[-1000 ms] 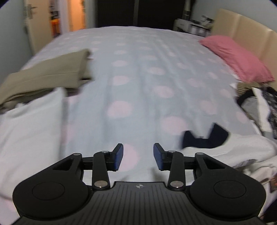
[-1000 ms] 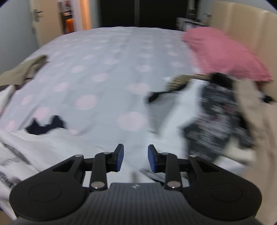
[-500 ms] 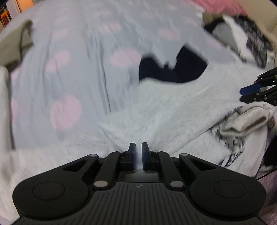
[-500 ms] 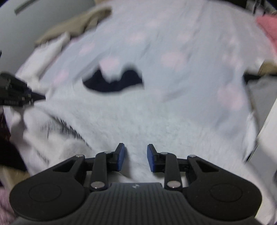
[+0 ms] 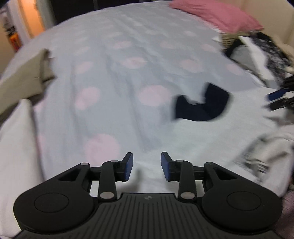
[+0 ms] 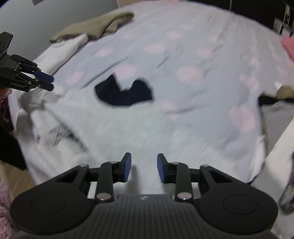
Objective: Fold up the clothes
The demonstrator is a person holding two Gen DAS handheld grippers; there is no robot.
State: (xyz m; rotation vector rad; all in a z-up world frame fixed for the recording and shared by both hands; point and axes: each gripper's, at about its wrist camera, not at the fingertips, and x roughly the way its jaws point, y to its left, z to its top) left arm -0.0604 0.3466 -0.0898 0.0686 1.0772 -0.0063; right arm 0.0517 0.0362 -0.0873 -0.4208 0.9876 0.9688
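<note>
Bed [image 5: 128,36] middle: bare spotted sheet, open passage toward far edge. Left edge: tan garment [image 5: 22,80] and white folded cloth [image 5: 14,147] block. Right edge near headboard: pink pillow [image 5: 216,16], mixed clothes pile [image 5: 257,53] block. Near edge: white sweater [image 5: 211,143] spread flat, navy collar [image 5: 202,106] on top; low, passable above. Blurred frames; fine gaps unreadable.

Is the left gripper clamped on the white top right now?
No, the left gripper stands open over the white top, with a clear gap between its blue pads and no cloth pinched.
</note>
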